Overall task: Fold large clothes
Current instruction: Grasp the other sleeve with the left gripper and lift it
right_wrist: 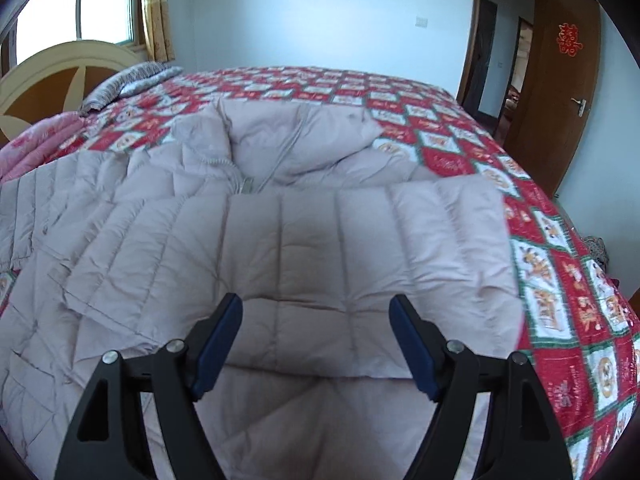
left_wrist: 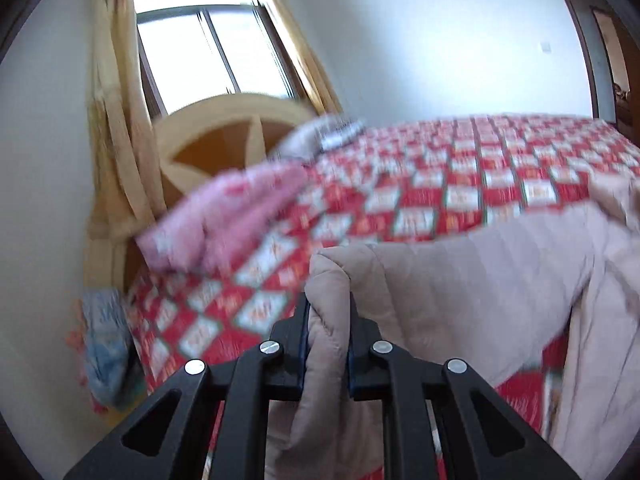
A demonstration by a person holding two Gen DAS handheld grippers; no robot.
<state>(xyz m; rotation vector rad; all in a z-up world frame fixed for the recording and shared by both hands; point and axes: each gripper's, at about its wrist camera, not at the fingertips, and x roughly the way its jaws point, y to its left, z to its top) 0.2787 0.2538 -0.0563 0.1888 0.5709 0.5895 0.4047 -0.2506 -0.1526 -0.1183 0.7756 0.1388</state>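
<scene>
A large pale pink quilted down coat lies front up on a bed, hood toward the far side, one sleeve folded across the chest. My right gripper is open and empty, just above the folded sleeve. In the left wrist view, my left gripper is shut on a bunched edge of the same coat and holds it lifted above the bed; the view is blurred.
The bed has a red and white checked cover. A pink folded blanket and a grey pillow lie near the cream headboard. A window with curtains is behind. An open wooden door is at right.
</scene>
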